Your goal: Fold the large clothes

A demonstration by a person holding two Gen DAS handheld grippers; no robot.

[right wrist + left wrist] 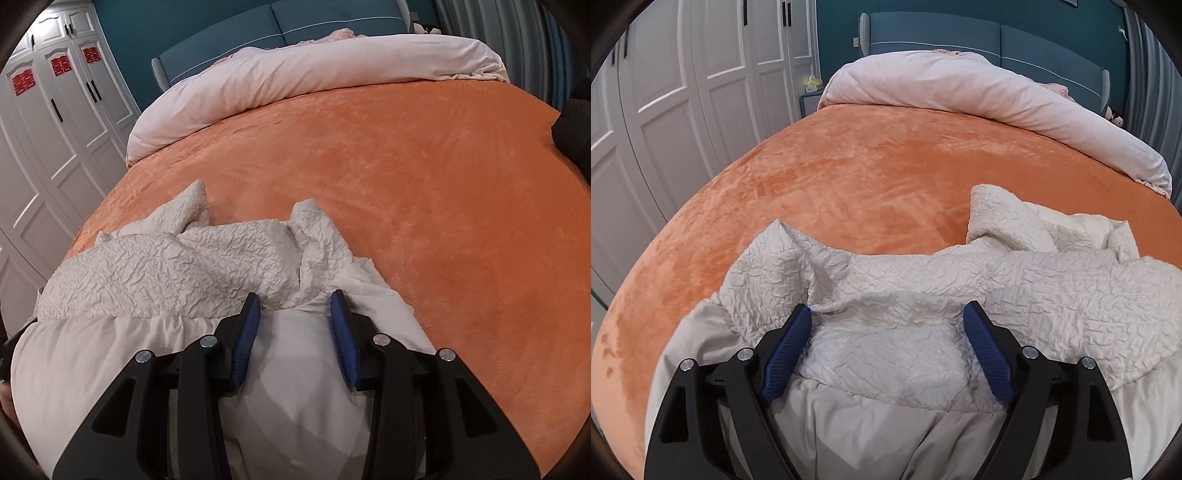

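Your cream crinkled garment (923, 280) lies bunched at the near edge of the orange bedspread (849, 173); your left gripper (886, 317) gapes wide above it, gripping nothing; your right gripper (295, 306) stands half-open astride a fold, pads not visibly pressing.

Garment: your cream-white piece of clothing (923, 288) (166, 266), large and rumpled.
Fabric: crinkled upper part, smooth plain panel toward 6 o'clock.
Pose: you see it lying crumpled, unfolded, with two flaps poking up toward 12 o'clock.
Place: at 6 o'clock in both your wrist views.
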